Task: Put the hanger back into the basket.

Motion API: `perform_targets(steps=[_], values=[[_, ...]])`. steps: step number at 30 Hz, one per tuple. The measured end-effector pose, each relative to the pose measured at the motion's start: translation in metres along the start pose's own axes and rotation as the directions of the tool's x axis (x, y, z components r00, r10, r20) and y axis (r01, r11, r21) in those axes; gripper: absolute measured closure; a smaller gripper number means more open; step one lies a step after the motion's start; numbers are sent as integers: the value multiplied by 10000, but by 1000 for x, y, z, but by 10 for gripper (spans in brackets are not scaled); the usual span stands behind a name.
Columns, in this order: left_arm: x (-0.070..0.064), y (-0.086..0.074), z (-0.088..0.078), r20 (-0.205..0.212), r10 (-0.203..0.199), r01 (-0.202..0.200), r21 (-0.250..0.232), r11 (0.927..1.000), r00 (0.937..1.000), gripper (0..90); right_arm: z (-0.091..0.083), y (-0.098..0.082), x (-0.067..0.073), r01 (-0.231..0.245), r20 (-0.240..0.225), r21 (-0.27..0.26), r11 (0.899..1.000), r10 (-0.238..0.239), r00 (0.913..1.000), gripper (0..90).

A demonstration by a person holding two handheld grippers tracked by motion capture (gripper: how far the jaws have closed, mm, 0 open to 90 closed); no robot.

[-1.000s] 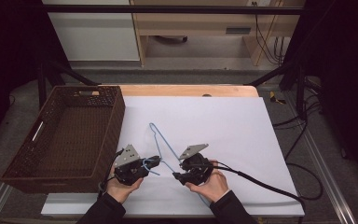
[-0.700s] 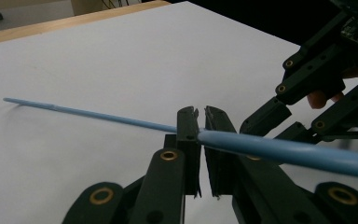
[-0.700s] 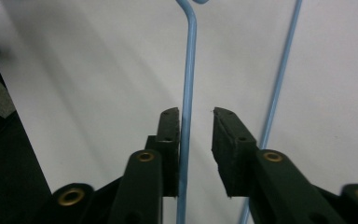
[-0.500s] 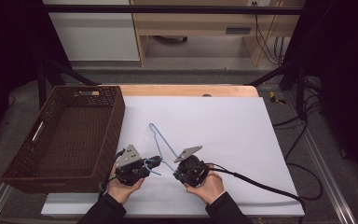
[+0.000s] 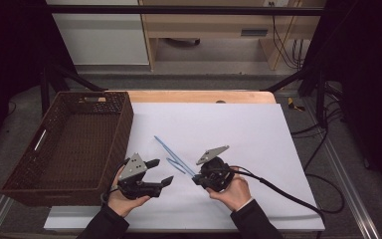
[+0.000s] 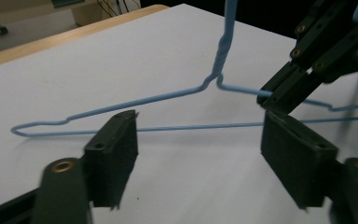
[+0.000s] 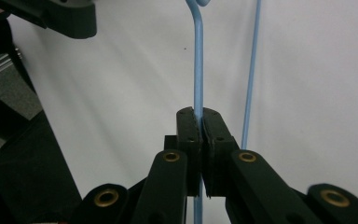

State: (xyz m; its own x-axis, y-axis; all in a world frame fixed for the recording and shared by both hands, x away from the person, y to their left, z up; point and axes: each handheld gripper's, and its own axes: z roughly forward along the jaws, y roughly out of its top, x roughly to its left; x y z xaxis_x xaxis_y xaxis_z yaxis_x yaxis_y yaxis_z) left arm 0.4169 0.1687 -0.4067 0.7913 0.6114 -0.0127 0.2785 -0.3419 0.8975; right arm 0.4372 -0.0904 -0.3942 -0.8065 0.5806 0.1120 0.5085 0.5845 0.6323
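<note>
L gripper [image 5: 163,172] low over table, jaws just opened wide; R gripper [image 5: 197,180] clamped tight, slightly raised.

A lab-like recording bay, black frame rails [image 5: 179,10] boxing in a table [image 5: 238,124] under a white sheet, cables [image 5: 328,144] trailing over grey floor, pale wood furniture [image 5: 204,30] standing behind, dark curtains hanging at both sides.
</note>
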Motion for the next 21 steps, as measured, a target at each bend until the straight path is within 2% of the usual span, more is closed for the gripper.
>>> perform_targets(steps=[3,6,11,14,17,19,21], values=[[-2,6,-6,-101,473,-471,150,9988,9988,172,-14,1,-4,333,-127,-18,9994,-333,9994,880],[-5,12,-12,-285,1038,-1029,330,9941,9942,145,-27,3,-8,465,-519,-59,9989,-468,9976,880],[-9,22,-17,-431,1914,-1868,930,9780,9806,115,-45,6,-14,610,-1337,-238,9979,-637,9890,880],[-10,27,-17,-455,2521,-2442,1333,9605,9666,112,-52,6,-17,706,-1639,-178,9973,-725,9838,880],[-11,33,-15,-423,3168,-3046,1812,9351,9475,110,-56,5,-19,849,-1845,-35,9964,-841,9792,879],[-13,36,-12,-349,3456,-3324,1991,9219,9377,111,-57,5,-19,831,-2043,-30,9965,-819,9755,879],[-14,39,-8,-207,3805,-3676,2151,9048,9245,115,-57,3,-20,808,-2134,-27,9967,-795,9737,879]])
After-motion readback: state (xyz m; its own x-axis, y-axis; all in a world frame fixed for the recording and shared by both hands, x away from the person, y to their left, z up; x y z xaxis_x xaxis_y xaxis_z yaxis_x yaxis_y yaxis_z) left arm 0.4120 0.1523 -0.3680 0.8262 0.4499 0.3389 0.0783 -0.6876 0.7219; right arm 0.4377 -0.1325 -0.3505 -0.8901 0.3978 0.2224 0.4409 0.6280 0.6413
